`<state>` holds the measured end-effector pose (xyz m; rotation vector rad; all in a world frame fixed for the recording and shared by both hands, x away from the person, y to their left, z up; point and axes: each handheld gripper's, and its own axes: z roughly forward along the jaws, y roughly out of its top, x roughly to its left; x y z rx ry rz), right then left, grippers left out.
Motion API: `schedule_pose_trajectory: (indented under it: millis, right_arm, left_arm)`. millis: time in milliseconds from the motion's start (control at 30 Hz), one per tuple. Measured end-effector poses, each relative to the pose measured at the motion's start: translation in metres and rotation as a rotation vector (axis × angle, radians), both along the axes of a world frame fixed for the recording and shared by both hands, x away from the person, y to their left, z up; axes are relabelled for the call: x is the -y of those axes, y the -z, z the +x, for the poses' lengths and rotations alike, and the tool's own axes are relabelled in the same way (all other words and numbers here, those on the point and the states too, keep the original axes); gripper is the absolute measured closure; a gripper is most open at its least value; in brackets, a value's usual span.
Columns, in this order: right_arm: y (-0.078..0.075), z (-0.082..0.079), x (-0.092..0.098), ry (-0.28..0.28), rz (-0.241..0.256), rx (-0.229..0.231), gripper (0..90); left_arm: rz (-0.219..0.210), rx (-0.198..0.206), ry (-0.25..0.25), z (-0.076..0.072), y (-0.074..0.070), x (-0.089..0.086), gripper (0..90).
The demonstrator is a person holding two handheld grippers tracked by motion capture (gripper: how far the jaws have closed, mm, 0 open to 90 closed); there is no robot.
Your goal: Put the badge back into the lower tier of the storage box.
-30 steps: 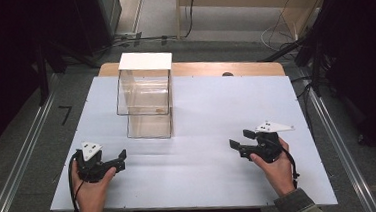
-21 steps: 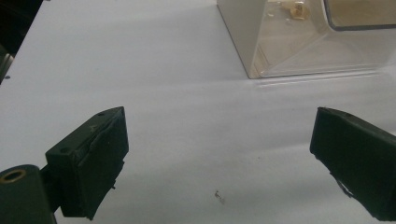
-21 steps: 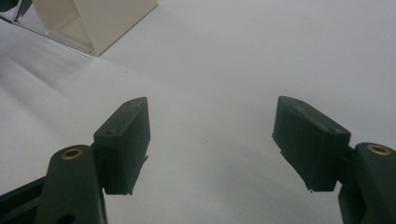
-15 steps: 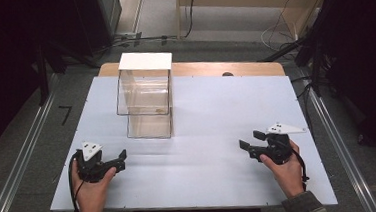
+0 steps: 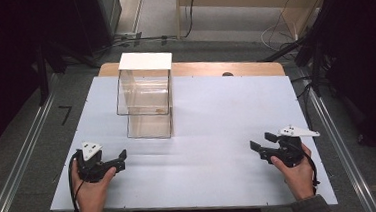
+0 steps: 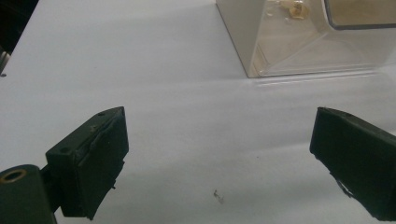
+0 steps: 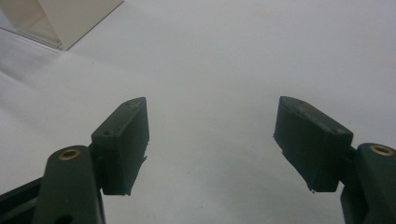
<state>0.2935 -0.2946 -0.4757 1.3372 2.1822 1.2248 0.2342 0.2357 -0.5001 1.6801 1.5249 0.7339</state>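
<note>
Clear box [image 5: 144,96]: transparent walls, white flat lid, standing upright on the white table [image 5: 213,134], left of centre toward the far side. The left gripper view shows its lower corner [image 6: 299,42], with small pale bits inside near the top edge; what they are cannot be told.

Left gripper [image 5: 120,160]: near the table's front left, held in the person's left hand [image 5: 89,185], well apart from the box. Jaws spread wide, nothing between them but bare table [image 6: 210,135].

Right gripper [image 5: 259,151]: near the front right, held in the right hand [image 5: 296,171], grey three-cornered plate on top. Jaws spread wide over bare table [image 7: 210,130], nothing held. A box corner [image 7: 51,21] shows at upper left.
</note>
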Motion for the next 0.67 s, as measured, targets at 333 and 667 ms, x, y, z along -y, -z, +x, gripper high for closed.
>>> schedule_pose_trajectory:
  millis: [333, 667]
  right_arm:
    - [0.002, -0.004, 0.016, 0.040, -0.007, -0.003, 23.7]
    - [0.002, -0.009, 0.031, 0.081, -0.015, -0.005, 22.9]
  left_arm:
    - [-0.005, -0.003, 0.000, 0.000, 0.000, 0.000, 5.0]
    - [-0.010, -0.011, 0.006, 0.001, 0.002, 0.000, 5.1]
